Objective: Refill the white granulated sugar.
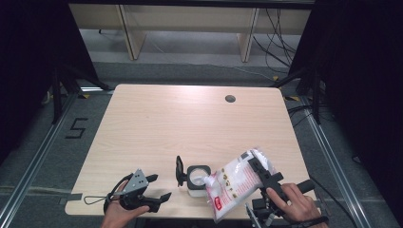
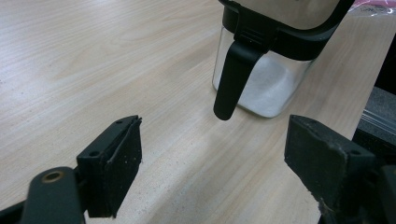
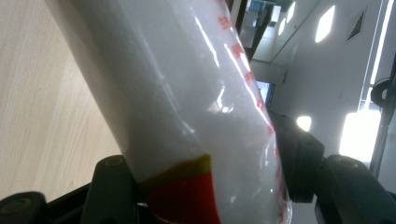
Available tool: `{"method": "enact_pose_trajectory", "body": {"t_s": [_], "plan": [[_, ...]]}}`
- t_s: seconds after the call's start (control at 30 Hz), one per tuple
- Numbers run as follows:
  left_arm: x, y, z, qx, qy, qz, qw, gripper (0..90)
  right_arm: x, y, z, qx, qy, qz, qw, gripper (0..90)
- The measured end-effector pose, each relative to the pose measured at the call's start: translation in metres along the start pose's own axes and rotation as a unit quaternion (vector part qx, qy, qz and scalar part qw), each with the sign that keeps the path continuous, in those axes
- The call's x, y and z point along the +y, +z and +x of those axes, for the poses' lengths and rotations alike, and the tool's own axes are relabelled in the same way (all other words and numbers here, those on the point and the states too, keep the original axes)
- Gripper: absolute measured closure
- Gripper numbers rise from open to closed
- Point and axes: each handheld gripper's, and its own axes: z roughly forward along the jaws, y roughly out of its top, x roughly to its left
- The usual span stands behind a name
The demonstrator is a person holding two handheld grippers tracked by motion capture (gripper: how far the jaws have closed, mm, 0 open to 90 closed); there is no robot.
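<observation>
Slanting from about eight o'clock up toward two o'clock, the white bag (image 1: pixel 236 183) is clamped in the right gripper (image 1: pixel 259 172), its jaws closed on it about midway. Its lower end tips over the open jar (image 1: pixel 197 179) near the desk's (image 1: pixel 190 123) front edge; the bag's mouth is hidden. At eight o'clock from the jar, the left gripper (image 1: pixel 159 186) rests with jaws wide apart, holding nothing.
</observation>
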Motion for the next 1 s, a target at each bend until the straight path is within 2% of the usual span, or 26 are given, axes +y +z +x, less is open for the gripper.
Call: {"method": "enact_pose_trajectory", "body": {"t_s": [0.03, 0.1, 0.17, 0.2, 0.23, 0.3, 0.33, 0.37, 0.43, 0.47, 0.5, 0.53, 0.6, 0.63, 0.67, 0.7, 0.73, 0.77, 0.8, 0.83, 0.87, 1.0], "plan": [[-0.0004, 0.0001, -0.0008, 0.001, -0.008, 0.001, 1.0000, 18.5, 0.0002, -0.0005, -0.0002, 0.001, -0.001, 0.004, 1.0000, 44.2], [-0.0002, 0.0003, -0.0009, 0.001, -0.009, -0.001, 1.0000, 18.4, -0.0001, -0.0003, -0.0002, 0.001, -0.002, 0.002, 1.0000, 44.2], [0.0004, -0.0003, 0.0007, 0.000, 0.006, 0.000, 1.0000, 18.4, -0.0006, -0.0007, 0.0021, 0.006, 0.014, 0.008, 0.9999, 44.2], [0.0004, -0.0003, 0.0007, 0.000, 0.006, 0.000, 1.0000, 18.4, -0.0006, -0.0007, 0.0021, 0.006, 0.014, 0.008, 0.9999, 44.2], [-0.0002, 0.0000, -0.0009, 0.001, -0.009, 0.000, 1.0000, 18.4, -0.0013, 0.0004, 0.0016, 0.002, 0.010, 0.000, 0.9999, 44.2], [-0.0002, -0.0001, -0.0008, 0.001, -0.009, 0.000, 1.0000, 18.5, -0.0016, 0.0001, 0.0031, 0.006, 0.019, 0.004, 0.9998, 44.2], [-0.0002, 0.0001, -0.0009, 0.001, -0.010, -0.001, 0.9999, 18.5, -0.0016, 0.0002, 0.0029, 0.006, 0.018, 0.004, 0.9998, 44.2], [-0.0002, 0.0001, -0.0008, 0.001, -0.010, -0.001, 1.0000, 18.5, -0.0019, 0.0007, 0.0011, 0.001, 0.006, -0.002, 1.0000, 44.3], [-0.0002, 0.0001, -0.0009, 0.001, -0.009, 0.000, 1.0000, 18.5, -0.0020, 0.0008, 0.0013, 0.002, 0.007, -0.002, 1.0000, 44.3], [-0.0001, -0.0002, -0.0008, 0.001, -0.007, 0.000, 1.0000, 18.5, -0.0019, 0.0007, 0.0013, 0.001, 0.007, -0.002, 1.0000, 44.3], [0.0005, -0.0004, 0.0008, 0.000, 0.006, 0.000, 1.0000, 18.4, -0.0018, 0.0006, 0.0013, 0.001, 0.007, -0.002, 1.0000, 44.3], [-0.0001, -0.0003, -0.0009, 0.001, -0.008, 0.000, 1.0000, 18.4, -0.0018, 0.0006, 0.0012, 0.001, 0.007, -0.001, 1.0000, 44.3], [-0.0001, -0.0004, -0.0009, 0.003, -0.008, 0.000, 1.0000, 18.4, -0.0019, 0.0007, 0.0013, 0.002, 0.007, -0.002, 1.0000, 44.3], [0.0005, -0.0006, 0.0007, 0.002, 0.006, 0.000, 1.0000, 18.5, -0.0020, 0.0007, 0.0014, 0.002, 0.007, -0.002, 1.0000, 44.3], [0.0001, -0.0004, -0.0001, 0.001, -0.002, 0.000, 1.0000, 18.5, -0.0024, 0.0015, 0.0025, -0.005, 0.012, -0.008, 0.9999, 44.3], [-0.0002, -0.0002, -0.0009, 0.001, -0.009, 0.000, 1.0000, 18.5, -0.0030, 0.0013, 0.0045, 0.000, 0.024, -0.004, 0.9997, 44.4], [-0.0002, -0.0002, -0.0008, 0.001, -0.009, 0.000, 1.0000, 18.5, -0.0033, 0.0013, 0.0037, 0.005, 0.020, -0.002, 0.9998, 44.3], [-0.0001, -0.0003, -0.0008, 0.001, -0.009, 0.000, 1.0000, 18.5, -0.0032, -0.0002, 0.0048, 0.015, 0.029, 0.012, 0.9994, 44.4], [0.0001, -0.0008, -0.0004, 0.002, -0.005, 0.000, 1.0000, 18.5, -0.0032, -0.0005, 0.0043, 0.013, 0.026, 0.012, 0.9995, 44.4], [0.0005, -0.0010, 0.0006, 0.000, 0.004, 0.000, 1.0000, 18.5, -0.0034, 0.0008, 0.0015, 0.008, 0.008, 0.001, 0.9999, 44.5], [0.0003, -0.0011, -0.0001, 0.002, -0.003, 0.000, 1.0000, 18.5, -0.0036, 0.0010, 0.0017, 0.008, 0.009, 0.001, 0.9999, 44.5], [0.0005, -0.0010, 0.0006, 0.001, 0.004, 0.000, 1.0000, 18.5, -0.0037, 0.0011, 0.0019, 0.008, 0.008, 0.000, 0.9999, 44.6]]}}
